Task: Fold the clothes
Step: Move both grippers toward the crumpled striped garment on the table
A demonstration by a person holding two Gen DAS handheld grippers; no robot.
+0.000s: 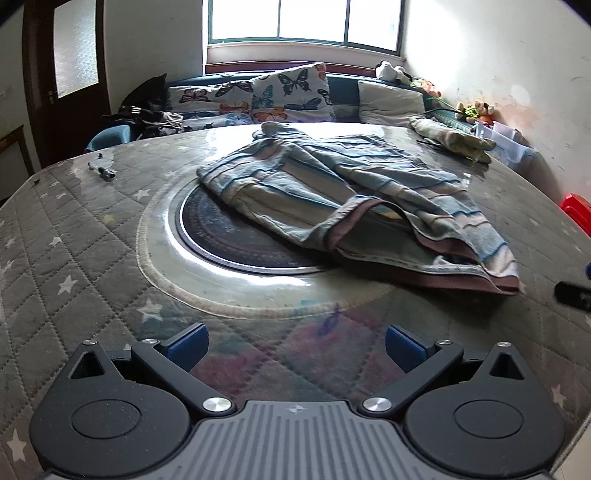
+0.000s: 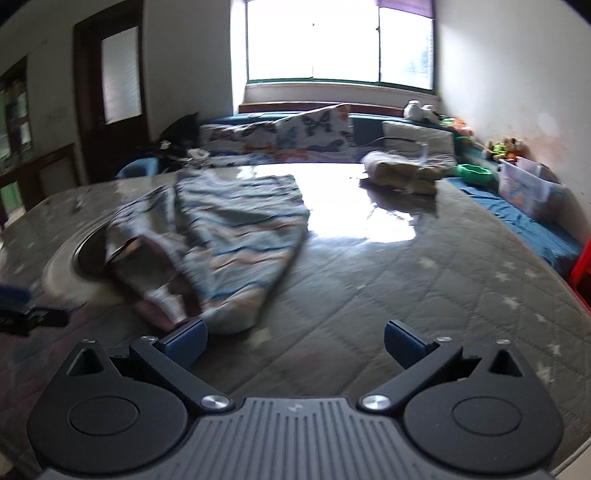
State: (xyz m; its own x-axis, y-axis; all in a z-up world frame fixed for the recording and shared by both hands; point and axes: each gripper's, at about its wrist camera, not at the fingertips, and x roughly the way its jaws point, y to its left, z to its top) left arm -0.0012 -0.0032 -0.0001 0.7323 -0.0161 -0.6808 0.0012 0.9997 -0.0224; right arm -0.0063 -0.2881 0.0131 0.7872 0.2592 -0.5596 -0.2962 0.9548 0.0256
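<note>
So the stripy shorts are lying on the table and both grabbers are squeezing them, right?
Not quite. The stripy shorts do lie on the table, but neither grabber squeezes them: the left gripper and right gripper are both open and empty, as each wrist view shows.

A wide window (image 1: 303, 22) with a dark green frame fills the far wall and floods the room with daylight. Below the window runs a blue sofa (image 1: 343, 92) with butterfly-print cushions (image 1: 291, 92). Left of the window stands a dark wooden door (image 1: 70, 74) with frosted glass. Right of the window, a stained white wall (image 1: 517, 74) rises above soft toys (image 1: 476, 110).
</note>
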